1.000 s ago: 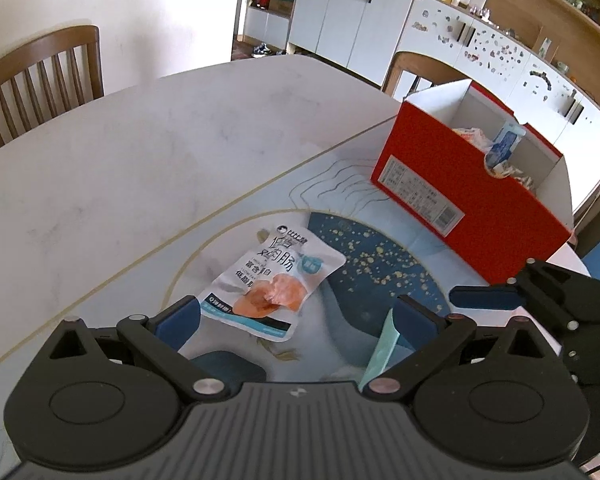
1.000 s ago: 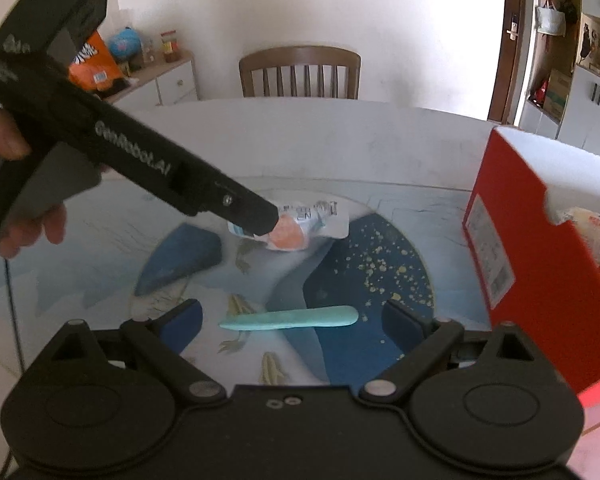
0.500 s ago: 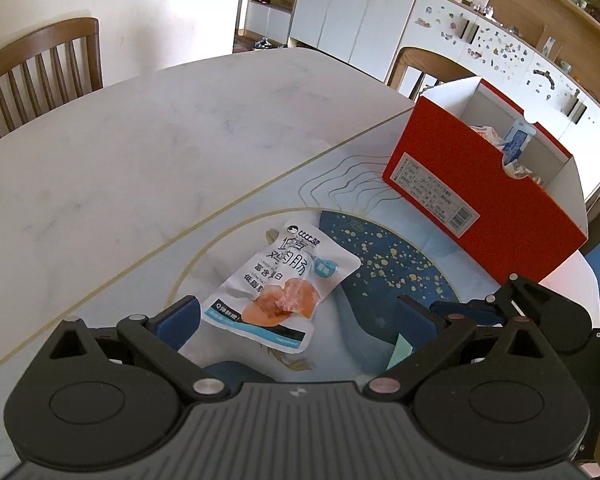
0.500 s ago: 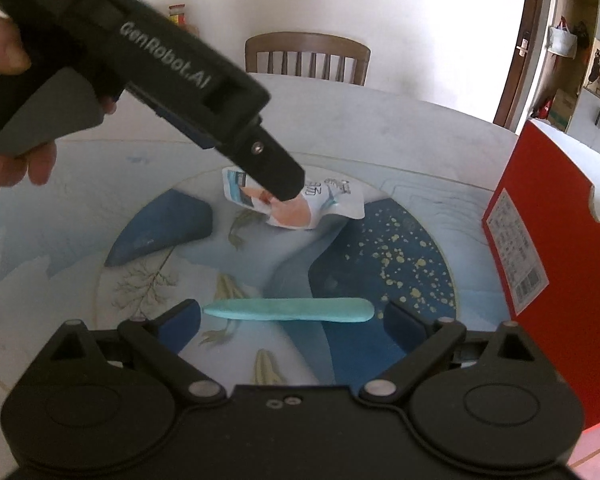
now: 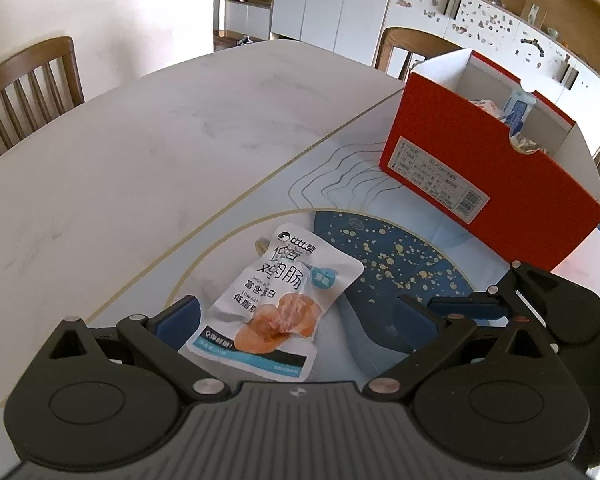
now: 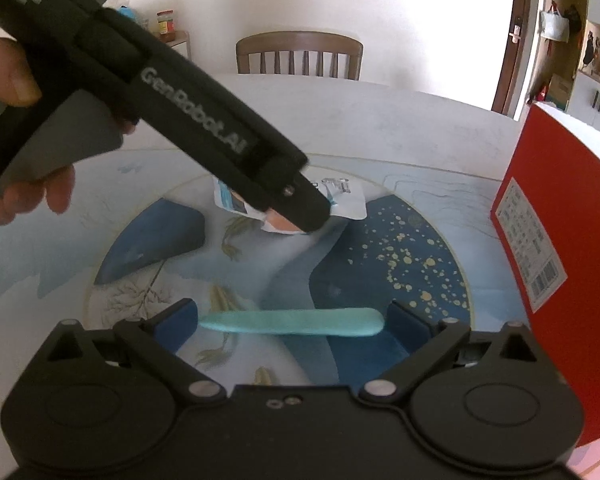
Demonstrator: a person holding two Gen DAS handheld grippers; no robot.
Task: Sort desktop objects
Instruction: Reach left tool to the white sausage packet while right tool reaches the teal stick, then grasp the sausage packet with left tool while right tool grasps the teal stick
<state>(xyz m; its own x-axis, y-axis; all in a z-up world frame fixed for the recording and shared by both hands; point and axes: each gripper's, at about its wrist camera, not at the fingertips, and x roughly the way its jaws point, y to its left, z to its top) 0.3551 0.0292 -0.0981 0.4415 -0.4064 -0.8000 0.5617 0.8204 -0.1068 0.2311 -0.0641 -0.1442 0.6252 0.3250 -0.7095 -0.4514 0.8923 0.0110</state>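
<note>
Your right gripper (image 6: pixel 292 322) sank, its jaws just opening wide around the flat teal stick (image 6: pixel 292 322), untouched; left gripper (image 5: pixel 298 316) gapes over the glossy pouch (image 5: pixel 278 304); red box (image 5: pixel 492 168) at two o'clock holds packets, seen only from left

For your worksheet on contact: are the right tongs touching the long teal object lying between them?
Apart. In the right wrist view the teal object lies flat between the open right tongs, a sliver of mat showing at each end.
</note>
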